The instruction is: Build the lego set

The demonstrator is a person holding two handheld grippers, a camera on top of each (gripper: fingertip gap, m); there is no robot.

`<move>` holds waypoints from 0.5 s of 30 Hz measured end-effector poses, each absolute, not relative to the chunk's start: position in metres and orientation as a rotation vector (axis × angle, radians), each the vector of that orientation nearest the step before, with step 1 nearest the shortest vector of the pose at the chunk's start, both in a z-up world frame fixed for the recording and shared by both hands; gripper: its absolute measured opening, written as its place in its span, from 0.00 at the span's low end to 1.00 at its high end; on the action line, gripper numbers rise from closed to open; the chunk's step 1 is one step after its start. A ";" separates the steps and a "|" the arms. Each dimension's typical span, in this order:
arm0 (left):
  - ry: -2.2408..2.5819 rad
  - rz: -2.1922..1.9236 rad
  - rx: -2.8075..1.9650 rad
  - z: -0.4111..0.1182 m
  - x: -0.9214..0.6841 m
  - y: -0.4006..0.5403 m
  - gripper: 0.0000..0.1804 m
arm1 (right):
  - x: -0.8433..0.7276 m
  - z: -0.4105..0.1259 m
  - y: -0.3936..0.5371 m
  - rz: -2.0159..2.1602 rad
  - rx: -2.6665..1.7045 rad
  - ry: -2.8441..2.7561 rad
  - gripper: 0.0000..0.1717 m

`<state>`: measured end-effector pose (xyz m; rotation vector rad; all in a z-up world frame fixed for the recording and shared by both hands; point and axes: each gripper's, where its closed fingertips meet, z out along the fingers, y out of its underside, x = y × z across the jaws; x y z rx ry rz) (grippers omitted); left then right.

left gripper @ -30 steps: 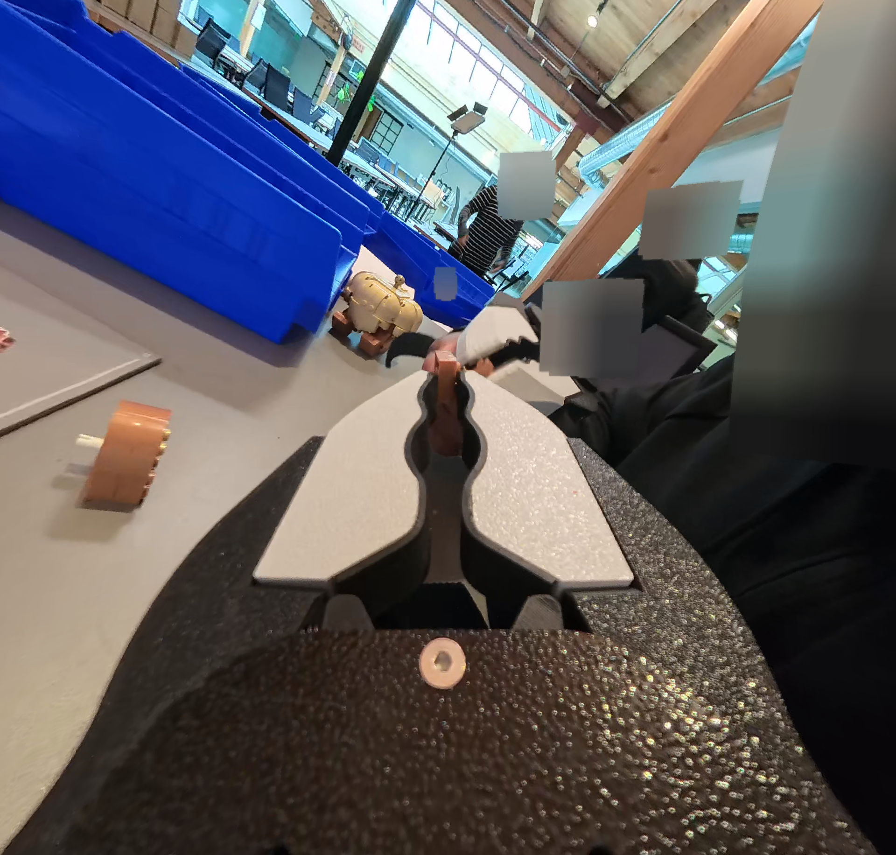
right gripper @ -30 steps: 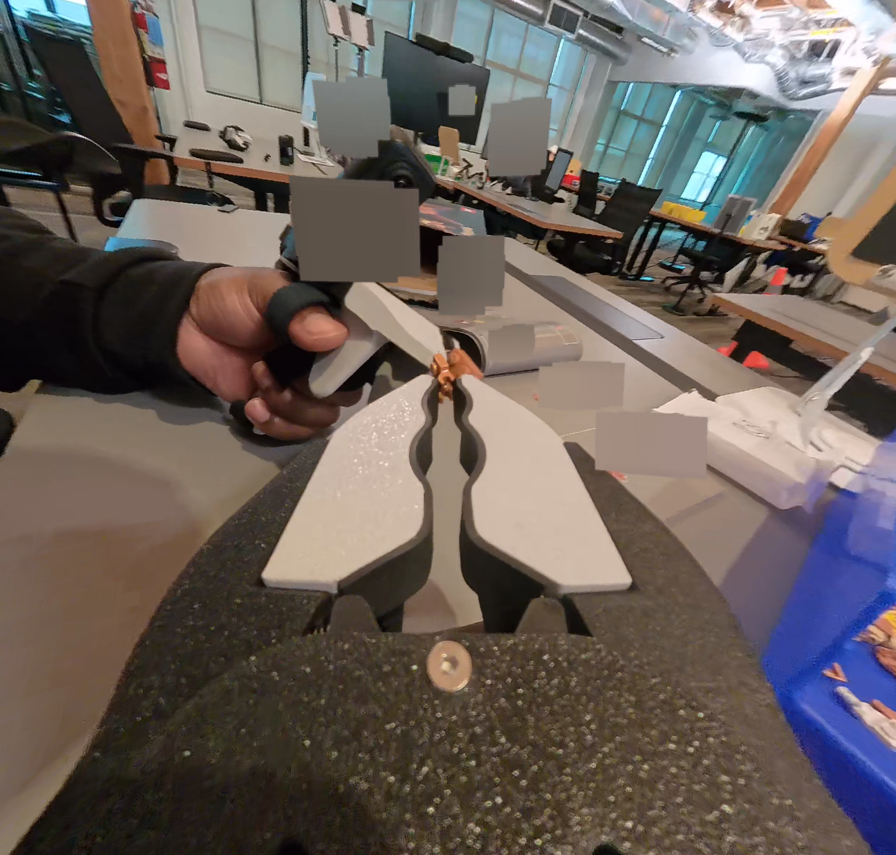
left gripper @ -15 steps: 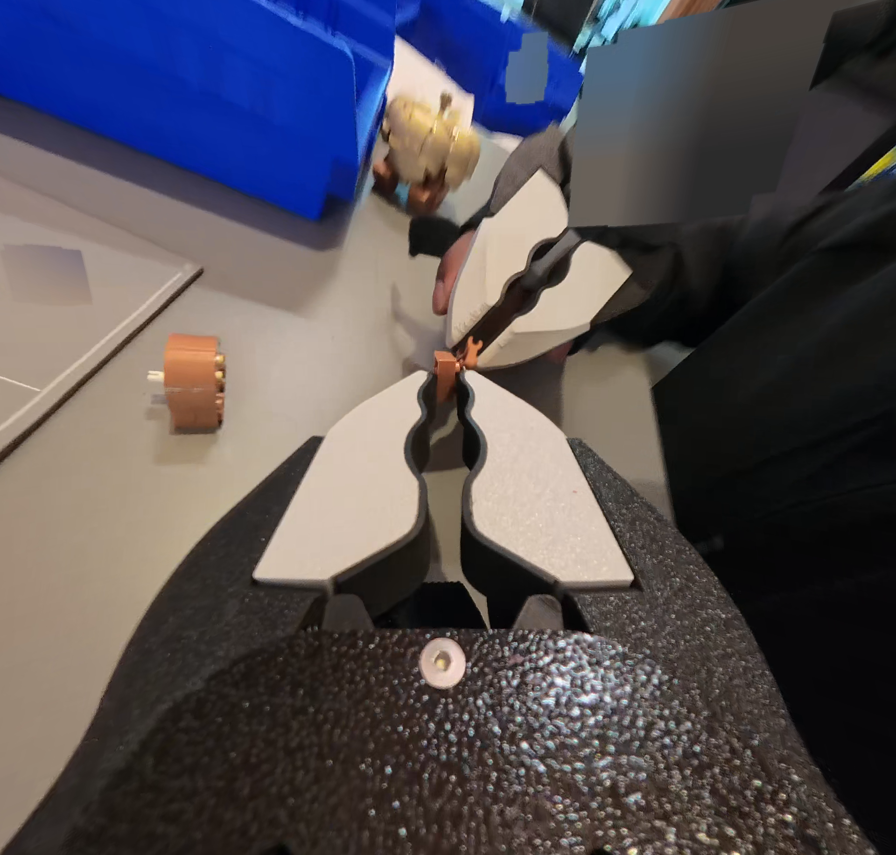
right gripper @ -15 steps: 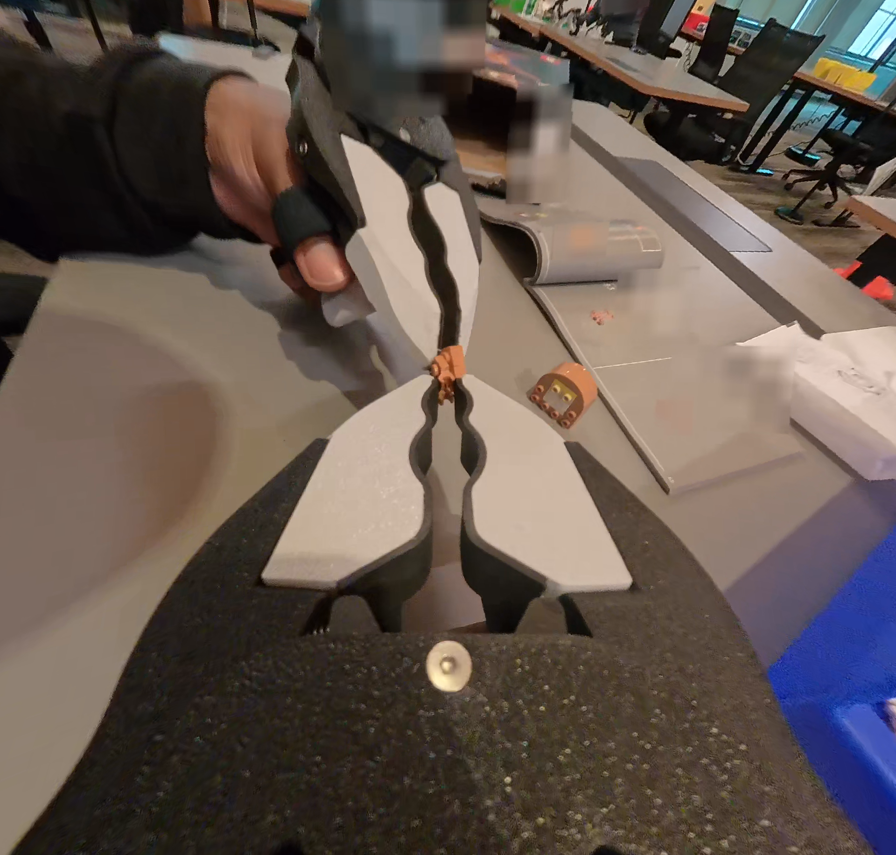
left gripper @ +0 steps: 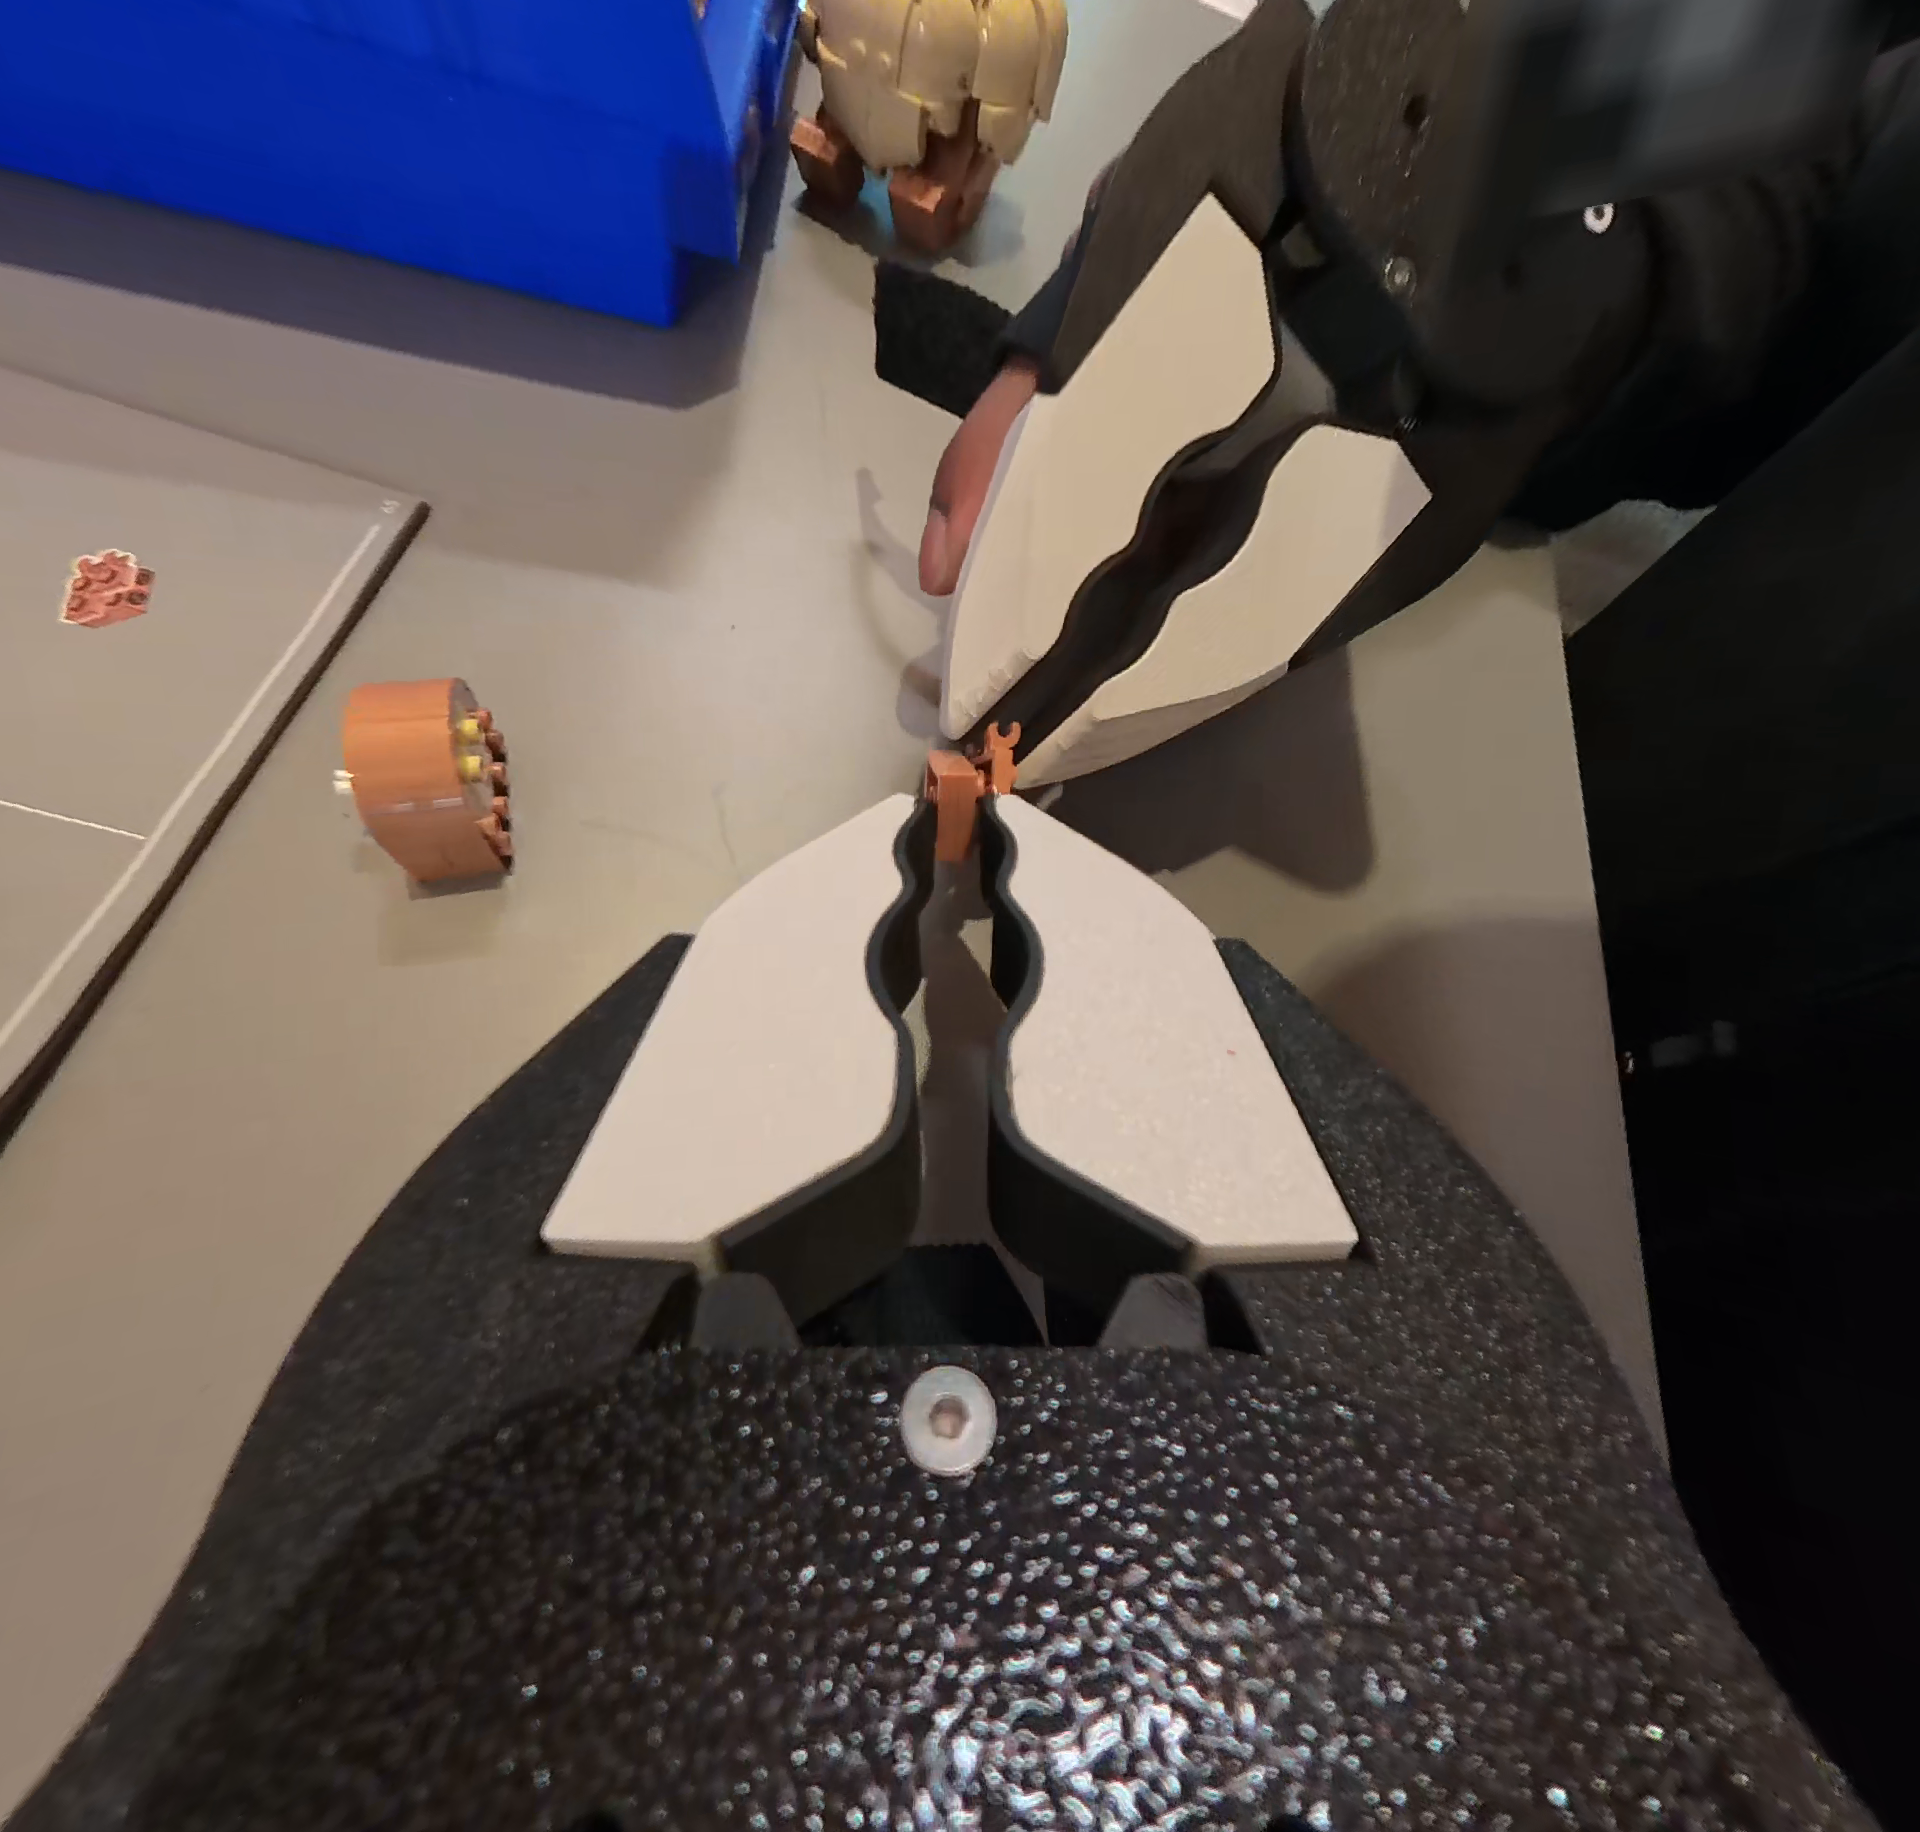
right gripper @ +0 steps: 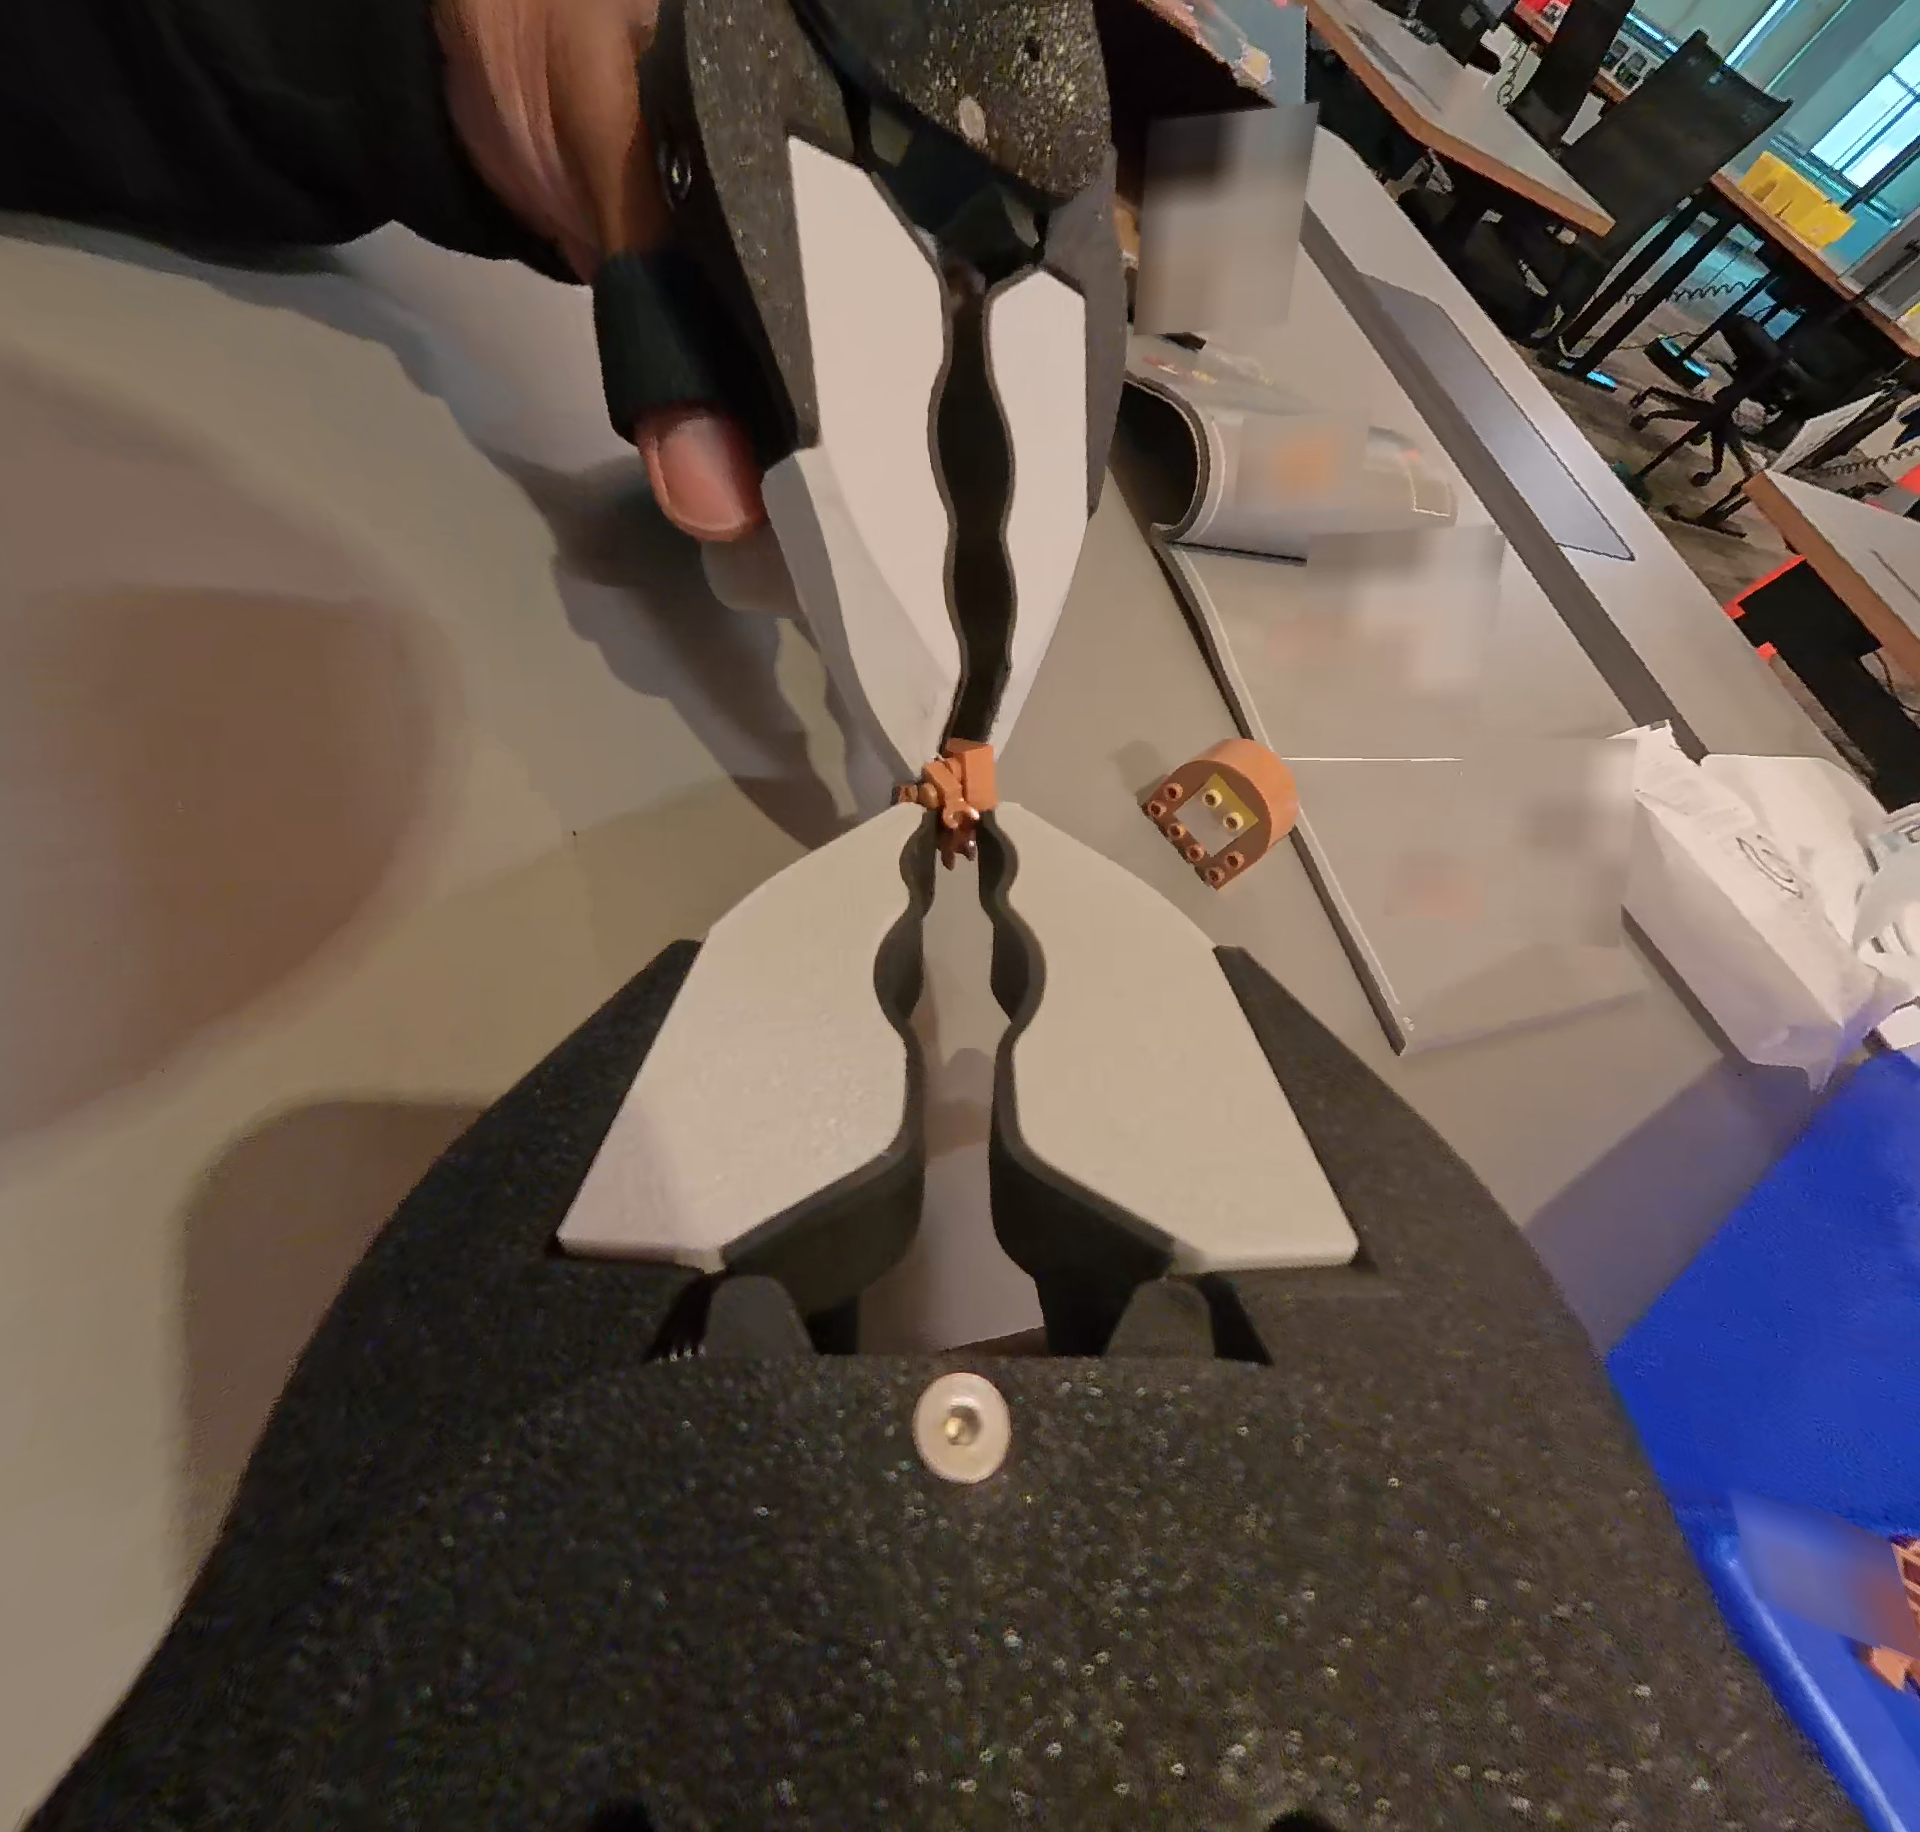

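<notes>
My left gripper (left gripper: 956, 808) is shut on a small orange-brown block (left gripper: 952, 814) that stands upright between its pads. My right gripper (right gripper: 951, 844) is shut on a tiny brown clip piece (right gripper: 954, 840). The two grippers meet tip to tip just above the grey table (left gripper: 623, 639), and the block and the clip piece touch each other. In the left wrist view the right gripper (left gripper: 994, 735) comes in from the upper right with the clip piece (left gripper: 1003, 748). In the right wrist view the left gripper (right gripper: 971, 740) comes down from above with the block (right gripper: 975, 772).
A round brown brick assembly (left gripper: 426, 780) lies on the table to the left; it also shows in the right wrist view (right gripper: 1221, 811). A tan brick figure (left gripper: 935, 47) stands by blue bins (left gripper: 364, 89). A grey mat (left gripper: 156, 691) carries a small reddish piece (left gripper: 107, 587). White paper (right gripper: 1766, 899) lies at the right. The grippers are tip to tip, or close to it.
Both grippers have tipped down from facing the room to facing the table and come lower. They stay tip to tip, each still shut on its piece.
</notes>
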<state>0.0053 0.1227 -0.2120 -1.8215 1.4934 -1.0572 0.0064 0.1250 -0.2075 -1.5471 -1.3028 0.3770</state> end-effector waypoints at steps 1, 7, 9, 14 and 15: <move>1.501 -1.055 -1.819 -0.212 0.005 0.122 0.04 | 0.006 -0.208 0.125 0.373 -1.546 -1.309 0.04; 1.567 -1.085 -1.799 -0.214 0.004 0.117 0.05 | 0.004 -0.213 0.120 0.368 -1.540 -1.362 0.04; 1.588 -1.138 -1.780 -0.211 0.004 0.113 0.05 | 0.004 -0.216 0.119 0.357 -1.545 -1.385 0.04; 1.598 -1.234 -1.782 -0.208 0.004 0.109 0.05 | 0.003 -0.221 0.118 0.325 -1.544 -1.419 0.04; 1.598 -1.236 -1.784 -0.209 0.004 0.109 0.05 | 0.003 -0.221 0.118 0.321 -1.543 -1.421 0.04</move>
